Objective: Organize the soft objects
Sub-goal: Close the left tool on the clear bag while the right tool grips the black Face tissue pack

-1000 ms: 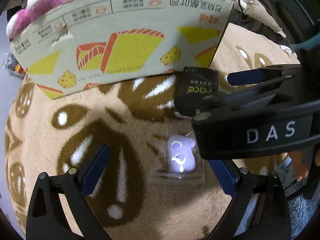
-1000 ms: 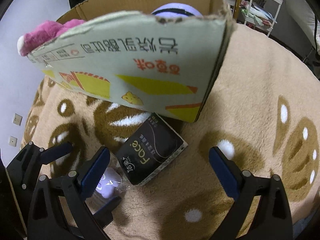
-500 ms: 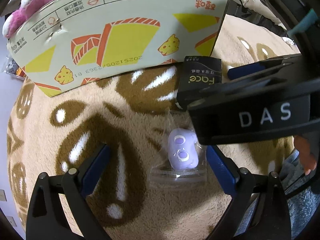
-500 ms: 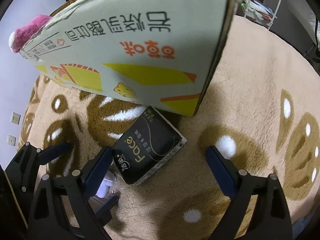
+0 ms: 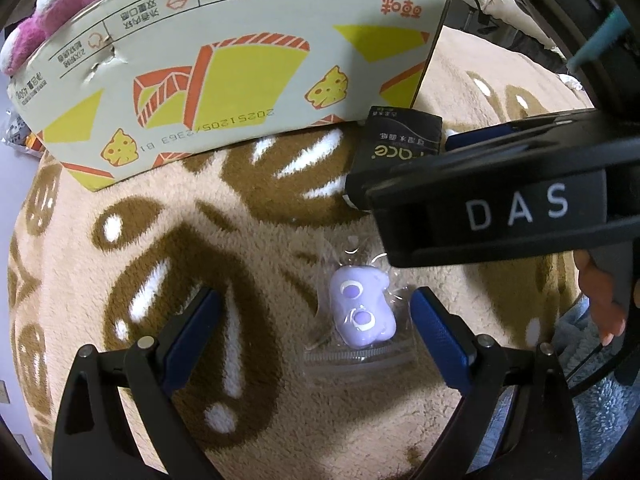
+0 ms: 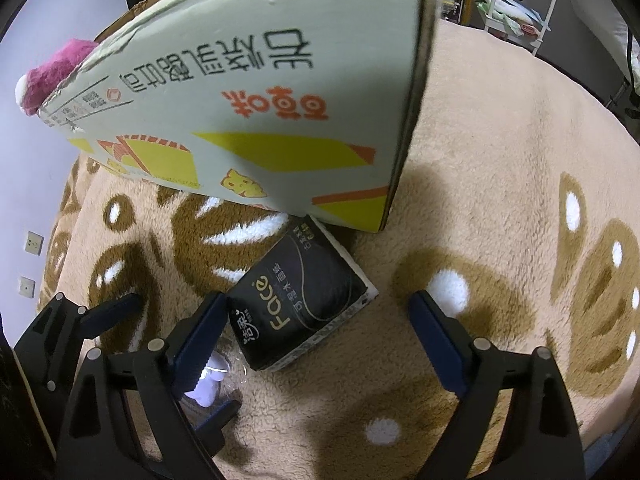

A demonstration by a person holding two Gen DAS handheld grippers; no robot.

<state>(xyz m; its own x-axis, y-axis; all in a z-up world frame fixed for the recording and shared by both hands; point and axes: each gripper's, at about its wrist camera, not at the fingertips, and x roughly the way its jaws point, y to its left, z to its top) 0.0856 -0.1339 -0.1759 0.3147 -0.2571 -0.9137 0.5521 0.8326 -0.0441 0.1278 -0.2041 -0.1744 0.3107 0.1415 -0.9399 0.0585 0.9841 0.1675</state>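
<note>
Your left gripper [image 5: 312, 332] hangs low over the tan and brown plush rug [image 5: 132, 264], its blue fingers spread wide apart with nothing between them but the small purple toy [image 5: 362, 312]. That toy lies sealed in a clear plastic bag [image 5: 356, 360] on the rug, closer to the right-hand finger than to the other, and I cannot tell whether either finger touches the bag.

Your right gripper [image 6: 316, 332] is likewise wide apart, straddling the black tissue pack [image 6: 304, 300] (the one lettered "Face"). Its left finger sits right at the pack's near corner; the other finger stands well clear on bare rug. The pack lies flat, its far end just beside the bottom corner of the cardboard box [image 6: 256, 120].

The box stands on the rug beyond both grippers, and a pink plush toy [image 5: 48, 32] pokes up above its left edge. In the right wrist view, the purple toy shows only partly behind your right gripper's left finger.
</note>
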